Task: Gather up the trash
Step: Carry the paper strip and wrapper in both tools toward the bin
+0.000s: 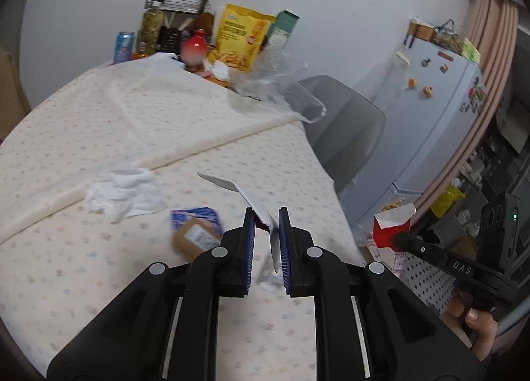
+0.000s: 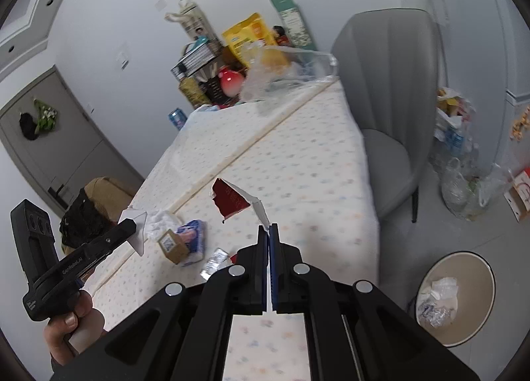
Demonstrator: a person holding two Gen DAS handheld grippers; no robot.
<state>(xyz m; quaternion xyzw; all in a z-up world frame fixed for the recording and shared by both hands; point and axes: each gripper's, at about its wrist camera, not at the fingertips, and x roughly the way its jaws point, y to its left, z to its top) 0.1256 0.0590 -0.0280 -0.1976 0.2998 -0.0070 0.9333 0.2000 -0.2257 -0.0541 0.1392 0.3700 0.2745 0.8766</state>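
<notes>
Right wrist view: round bin (image 2: 463, 331) with crumpled wrappers (image 2: 435, 301) inside.

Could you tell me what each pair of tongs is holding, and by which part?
The right tongs pinch the red carton by its white torn edge. The left tongs stand around a white card near its end, not visibly clamped.
</notes>
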